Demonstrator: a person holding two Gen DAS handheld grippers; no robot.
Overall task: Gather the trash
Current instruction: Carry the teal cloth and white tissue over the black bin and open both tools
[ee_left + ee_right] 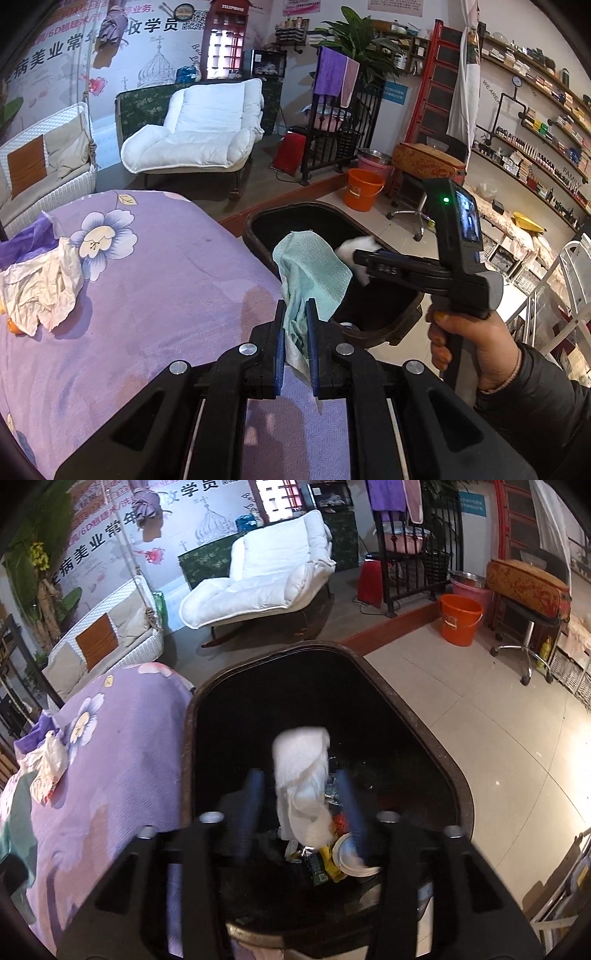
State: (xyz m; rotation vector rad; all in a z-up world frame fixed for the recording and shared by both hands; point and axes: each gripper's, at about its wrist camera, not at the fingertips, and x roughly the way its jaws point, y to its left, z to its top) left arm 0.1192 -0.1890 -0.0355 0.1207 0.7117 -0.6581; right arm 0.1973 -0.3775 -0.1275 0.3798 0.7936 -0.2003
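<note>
One open right hand-held gripper drops white tissue into the littered bin; left grips teal napkin.

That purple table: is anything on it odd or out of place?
Yes: a crumpled white wrapper lies loose on the table beside a purple scrap, apart from the bin. Nothing looks spilled.

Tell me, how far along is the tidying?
Done: the bin already holds rubbish. In hand: the right gripper is open with a white tissue over the bin; the left gripper grips a green tissue. Left: crumpled paper on the table.
</note>
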